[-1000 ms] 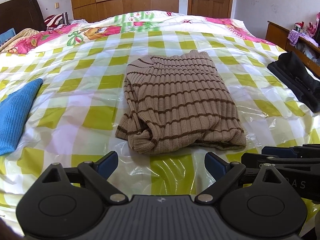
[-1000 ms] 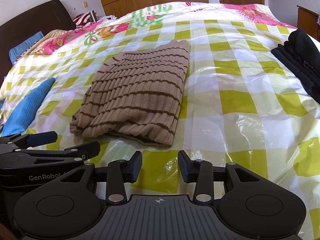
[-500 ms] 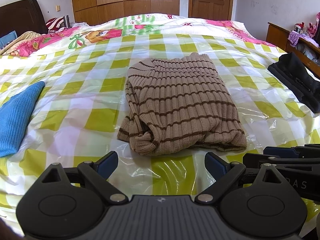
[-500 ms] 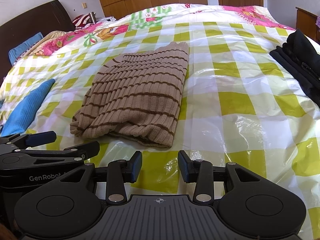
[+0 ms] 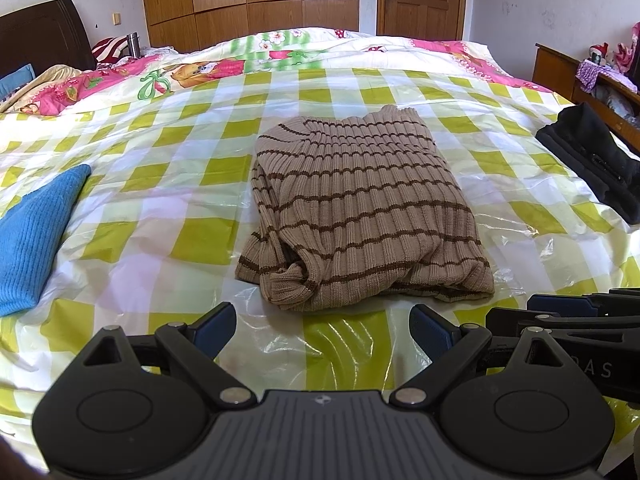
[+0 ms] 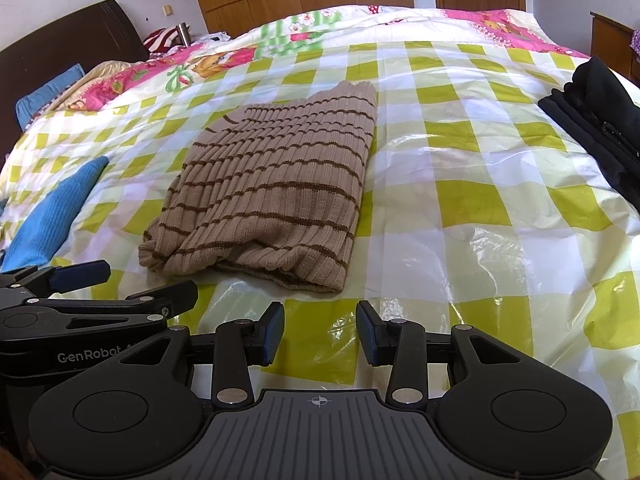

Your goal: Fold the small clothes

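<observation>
A folded tan sweater with brown stripes (image 5: pixel 360 216) lies on the bed's green-checked plastic sheet (image 5: pixel 160 168); it also shows in the right wrist view (image 6: pixel 272 196). My left gripper (image 5: pixel 322 322) is open and empty, just short of the sweater's near edge. My right gripper (image 6: pixel 320 338) is open with a narrower gap, empty, near the sweater's near right corner. Each gripper shows at the edge of the other's view.
A blue knit garment (image 5: pixel 32 224) lies at the left. Folded black clothes (image 5: pixel 592 164) lie at the right edge of the bed. Pink bedding (image 5: pixel 120 80) and a headboard stand at the far left; a wooden cabinet (image 5: pixel 560 68) stands at the right.
Both grippers have drawn back and risen slightly, so the sweater sits a little farther away. Jaw openings are unchanged.
</observation>
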`<move>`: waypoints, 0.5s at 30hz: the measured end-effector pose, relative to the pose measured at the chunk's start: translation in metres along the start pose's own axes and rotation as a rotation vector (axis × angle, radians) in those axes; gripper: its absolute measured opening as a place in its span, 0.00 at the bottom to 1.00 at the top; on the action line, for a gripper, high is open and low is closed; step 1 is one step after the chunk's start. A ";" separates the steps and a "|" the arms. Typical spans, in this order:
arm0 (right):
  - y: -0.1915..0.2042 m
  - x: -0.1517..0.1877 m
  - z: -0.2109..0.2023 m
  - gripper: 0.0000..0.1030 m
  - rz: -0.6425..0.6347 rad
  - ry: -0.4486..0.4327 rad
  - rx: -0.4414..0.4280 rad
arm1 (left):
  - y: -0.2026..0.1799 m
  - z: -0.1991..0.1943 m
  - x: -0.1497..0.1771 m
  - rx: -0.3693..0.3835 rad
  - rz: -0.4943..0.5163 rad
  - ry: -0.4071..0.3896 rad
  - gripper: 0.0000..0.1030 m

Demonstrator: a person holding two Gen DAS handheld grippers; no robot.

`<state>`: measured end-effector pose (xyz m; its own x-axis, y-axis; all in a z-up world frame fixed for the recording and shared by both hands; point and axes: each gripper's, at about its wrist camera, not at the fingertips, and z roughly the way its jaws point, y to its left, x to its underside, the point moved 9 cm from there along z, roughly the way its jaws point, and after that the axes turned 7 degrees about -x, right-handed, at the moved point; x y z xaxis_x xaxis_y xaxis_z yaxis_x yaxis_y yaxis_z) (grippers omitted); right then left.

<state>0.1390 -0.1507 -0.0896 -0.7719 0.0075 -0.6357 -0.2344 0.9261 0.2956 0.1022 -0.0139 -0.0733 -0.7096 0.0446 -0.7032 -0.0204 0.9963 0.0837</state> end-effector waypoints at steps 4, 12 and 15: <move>0.000 0.000 0.000 0.38 -0.001 0.000 0.000 | -0.001 0.000 0.000 -0.001 0.001 0.000 1.00; 0.000 0.000 0.000 0.38 0.000 0.000 0.000 | -0.001 0.000 0.000 -0.002 0.004 -0.001 1.00; 0.000 0.000 0.001 0.38 0.000 0.001 0.000 | -0.001 0.000 0.000 -0.001 0.005 0.000 1.00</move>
<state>0.1391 -0.1509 -0.0904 -0.7725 0.0072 -0.6350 -0.2346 0.9260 0.2959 0.1020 -0.0152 -0.0737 -0.7098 0.0491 -0.7027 -0.0180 0.9960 0.0878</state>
